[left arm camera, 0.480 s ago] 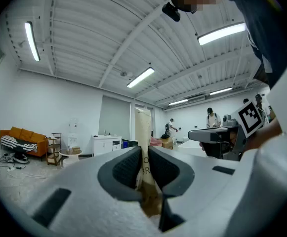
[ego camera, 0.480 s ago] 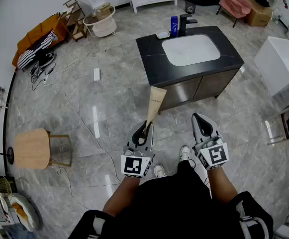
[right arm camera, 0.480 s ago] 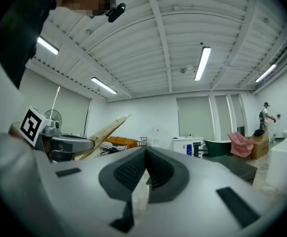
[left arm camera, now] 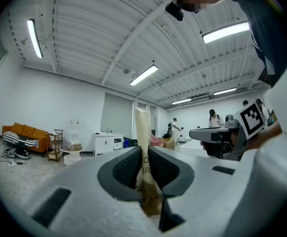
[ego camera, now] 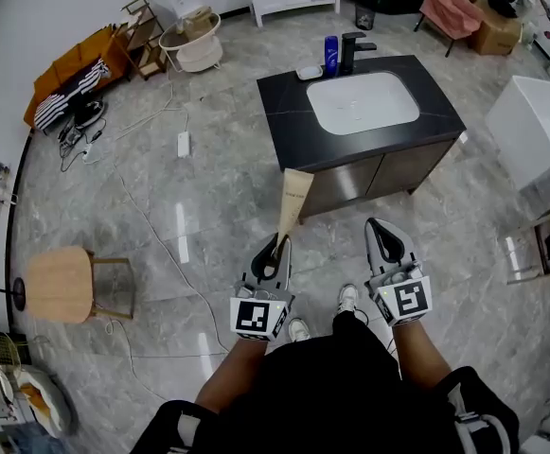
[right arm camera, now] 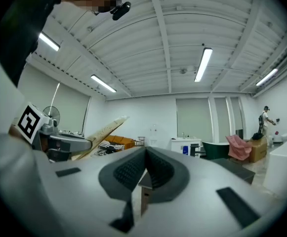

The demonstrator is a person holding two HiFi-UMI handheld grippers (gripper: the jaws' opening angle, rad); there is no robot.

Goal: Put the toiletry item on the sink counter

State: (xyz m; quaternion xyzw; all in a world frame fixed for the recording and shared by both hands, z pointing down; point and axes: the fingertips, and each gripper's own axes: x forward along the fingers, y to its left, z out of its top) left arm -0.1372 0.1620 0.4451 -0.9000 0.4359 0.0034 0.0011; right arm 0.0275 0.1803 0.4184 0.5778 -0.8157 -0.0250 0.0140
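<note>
A tall cream tube sticks up out of my left gripper, which is shut on its lower end. It points toward the black sink counter with its white basin, a step ahead across the floor. In the left gripper view the tube stands upright between the dark pads. My right gripper hovers beside the left one at the same height, shut, with nothing between its pads. From the right gripper view the tube slants up at the left.
A blue bottle, a black faucet and a soap dish stand at the counter's back edge. A wooden stool is at the left, a white tub at the right, and a cable with a power strip lies on the floor.
The counter sits slightly lower in the head view, so the view has edged toward it. Both grippers and the tube keep their pose.
</note>
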